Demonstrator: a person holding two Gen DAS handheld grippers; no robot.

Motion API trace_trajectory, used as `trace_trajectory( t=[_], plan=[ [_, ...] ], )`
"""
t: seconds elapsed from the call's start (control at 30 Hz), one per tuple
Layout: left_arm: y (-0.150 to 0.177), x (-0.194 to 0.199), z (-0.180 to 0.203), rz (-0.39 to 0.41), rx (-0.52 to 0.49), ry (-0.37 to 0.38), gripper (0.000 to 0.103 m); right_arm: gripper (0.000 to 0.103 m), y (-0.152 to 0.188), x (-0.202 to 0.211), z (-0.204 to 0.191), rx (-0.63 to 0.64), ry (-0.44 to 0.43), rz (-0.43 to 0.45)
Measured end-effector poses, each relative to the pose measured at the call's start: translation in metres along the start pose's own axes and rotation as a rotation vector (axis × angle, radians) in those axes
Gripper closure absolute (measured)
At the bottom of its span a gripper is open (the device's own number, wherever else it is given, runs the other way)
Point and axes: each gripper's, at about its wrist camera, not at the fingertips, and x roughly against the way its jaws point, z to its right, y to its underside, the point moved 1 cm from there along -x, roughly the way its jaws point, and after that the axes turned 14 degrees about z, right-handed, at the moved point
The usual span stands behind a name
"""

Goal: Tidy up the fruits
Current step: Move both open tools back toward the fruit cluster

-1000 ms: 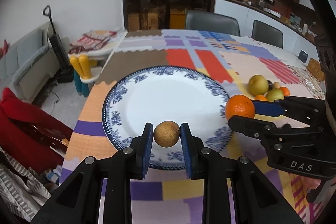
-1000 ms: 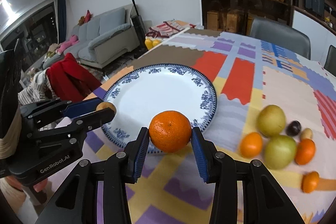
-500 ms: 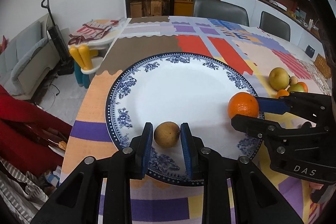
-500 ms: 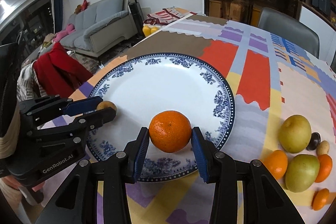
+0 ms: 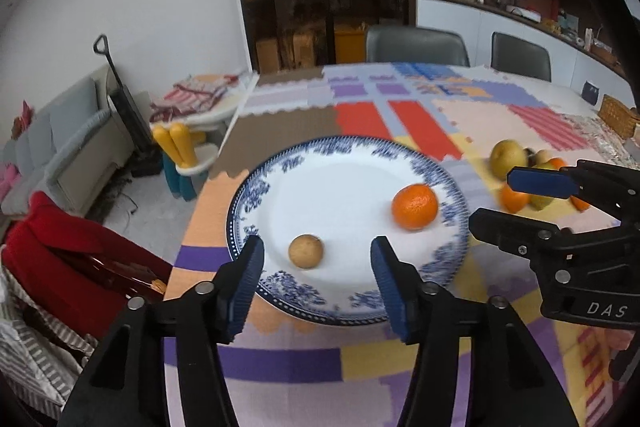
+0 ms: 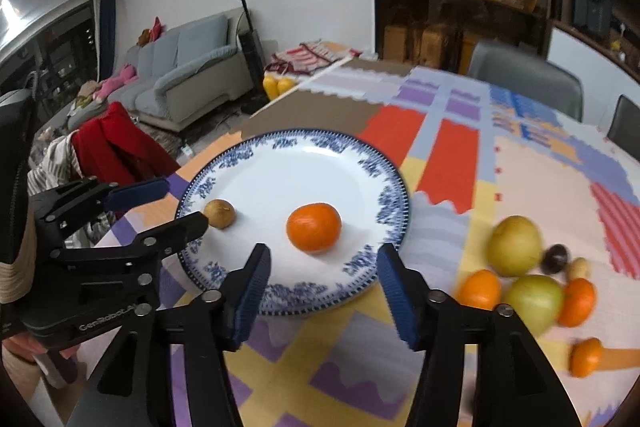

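Right of the right tongs (image 6: 322,291), well apart on the bench (image 6: 520,179), the loose fruits (image 6: 528,279) are clustered; those tongs are nearer to them. Both the right and left tongs (image 5: 316,279) are spread wide, empty. Ahead of them, the orange (image 6: 314,227) and small brown fruit (image 5: 306,251) lie on the plate (image 6: 384,167).

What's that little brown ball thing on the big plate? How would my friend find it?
Find the big white plate with the blue flowery rim on the colourful tablecloth. Two fruits sit on it: a bright orange mandarin and, nearer the left claw, the small brown fruit. It is the smaller, dull tan one.
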Motion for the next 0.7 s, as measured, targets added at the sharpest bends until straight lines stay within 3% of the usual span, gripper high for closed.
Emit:
trace_trajectory(
  t=[0.17,0.23,0.47,0.7],
  plan=[
    [-0.012,0.033,0.019,0.076,-0.032,-0.038,0.032,0.04,-0.002,0.037,0.007,-0.009,0.033,0.058],
    [-0.017,0.042,0.027,0.092,-0.032,-0.034,0.03,0.033,-0.003,0.05,0.012,-0.015,0.051,0.081],
    [-0.026,0.071,0.059,0.147,-0.027,-0.017,0.012,0.028,0.0,0.095,0.038,-0.05,0.109,0.132],
    [-0.029,0.082,0.103,0.165,-0.037,0.012,0.008,0.028,0.012,0.131,0.067,-0.043,0.173,0.155]
  ],
)
